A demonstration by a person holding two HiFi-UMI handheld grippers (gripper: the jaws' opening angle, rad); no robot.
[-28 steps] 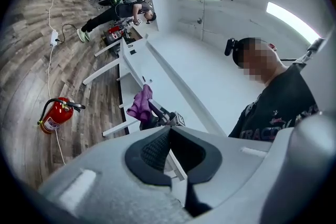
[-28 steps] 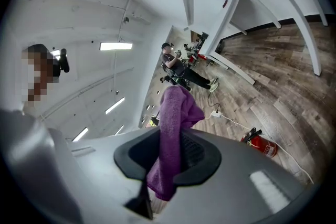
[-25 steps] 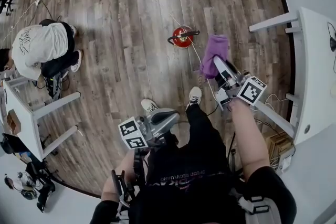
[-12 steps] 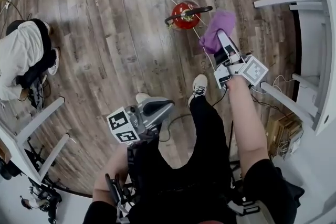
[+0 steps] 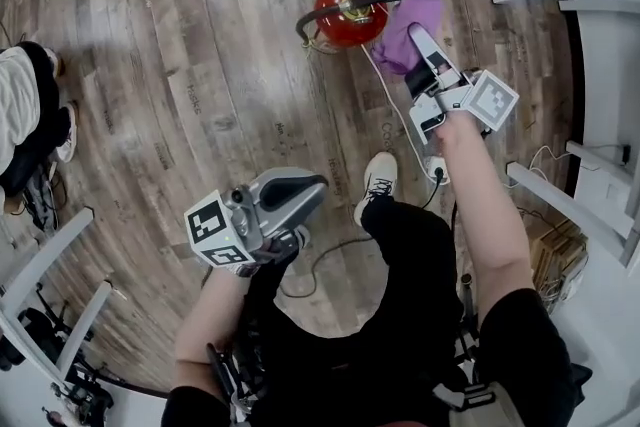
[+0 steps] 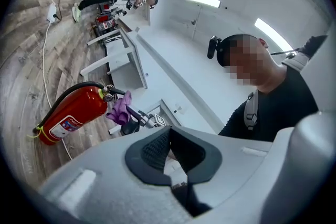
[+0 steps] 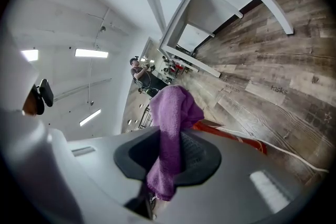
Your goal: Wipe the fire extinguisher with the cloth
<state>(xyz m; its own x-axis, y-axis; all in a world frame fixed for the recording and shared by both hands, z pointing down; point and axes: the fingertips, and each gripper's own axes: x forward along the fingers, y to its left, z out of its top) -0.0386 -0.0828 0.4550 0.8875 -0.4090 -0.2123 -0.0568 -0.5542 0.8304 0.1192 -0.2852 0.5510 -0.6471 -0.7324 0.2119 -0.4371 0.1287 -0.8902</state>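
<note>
Where the wood-plank floor (image 5: 200,65) meets white tables (image 5: 605,65) at the right, the red fire extinguisher (image 5: 338,15) stands upright on the boards, and a white cable (image 5: 392,115) trails past it. Another person (image 5: 15,115) crouches at the left edge. The right arm reaches forward, its right tongs (image 5: 413,33) clamped on a purple cloth (image 5: 412,10) just beside the extinguisher's black handle; whether cloth and handle touch is unclear. The left tongs (image 5: 305,190), held in near the knee, are closed on nothing.

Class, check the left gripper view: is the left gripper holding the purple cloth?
No, the left gripper has its jaws shut on nothing; the purple cloth is pinched in the right gripper.
</note>
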